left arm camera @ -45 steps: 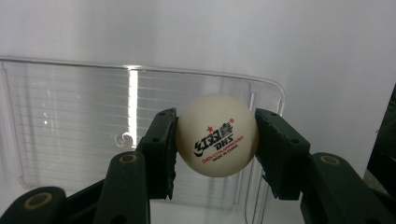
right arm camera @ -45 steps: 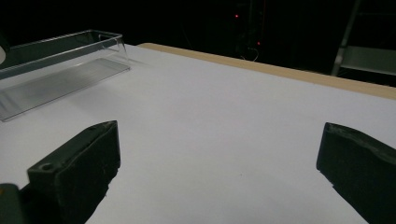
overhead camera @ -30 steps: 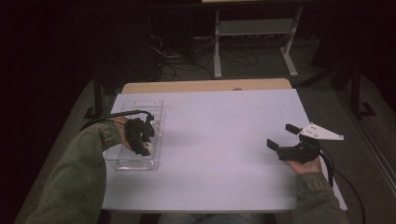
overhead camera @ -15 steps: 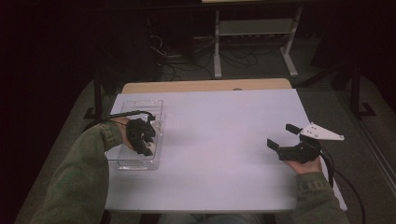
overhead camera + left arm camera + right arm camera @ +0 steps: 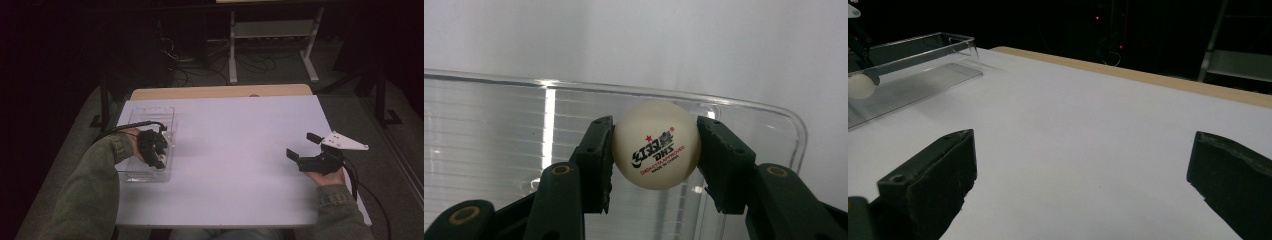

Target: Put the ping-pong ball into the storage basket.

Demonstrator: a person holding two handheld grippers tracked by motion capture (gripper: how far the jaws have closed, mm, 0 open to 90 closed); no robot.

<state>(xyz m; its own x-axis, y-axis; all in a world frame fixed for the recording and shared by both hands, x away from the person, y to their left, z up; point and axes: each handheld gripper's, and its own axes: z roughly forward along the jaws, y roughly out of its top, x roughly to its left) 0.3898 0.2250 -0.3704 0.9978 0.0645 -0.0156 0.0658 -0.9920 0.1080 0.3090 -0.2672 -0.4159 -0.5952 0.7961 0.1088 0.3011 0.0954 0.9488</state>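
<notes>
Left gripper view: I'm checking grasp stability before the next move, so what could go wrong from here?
1. The white table-tennis ball is smooth and round, pinched by the left gripper only at its two sides; a jolt or slight loosening could probably let it pop out.
2. The gripper sits inside the clear plastic tray; lifting carelessly might catch the tray's rim and drag the light tray.
3. A dropped ball could bounce out onto the white table and roll away; the open right gripper is far across.

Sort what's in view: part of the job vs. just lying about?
In the job:
- ball, clamped in the left gripper
- clear tray, under that gripper
- table

Not in the job, as far as I can tell:
- right gripper, open, holding nothing, apart from the tray
- metal stand and cables on the floor behind the table
</notes>
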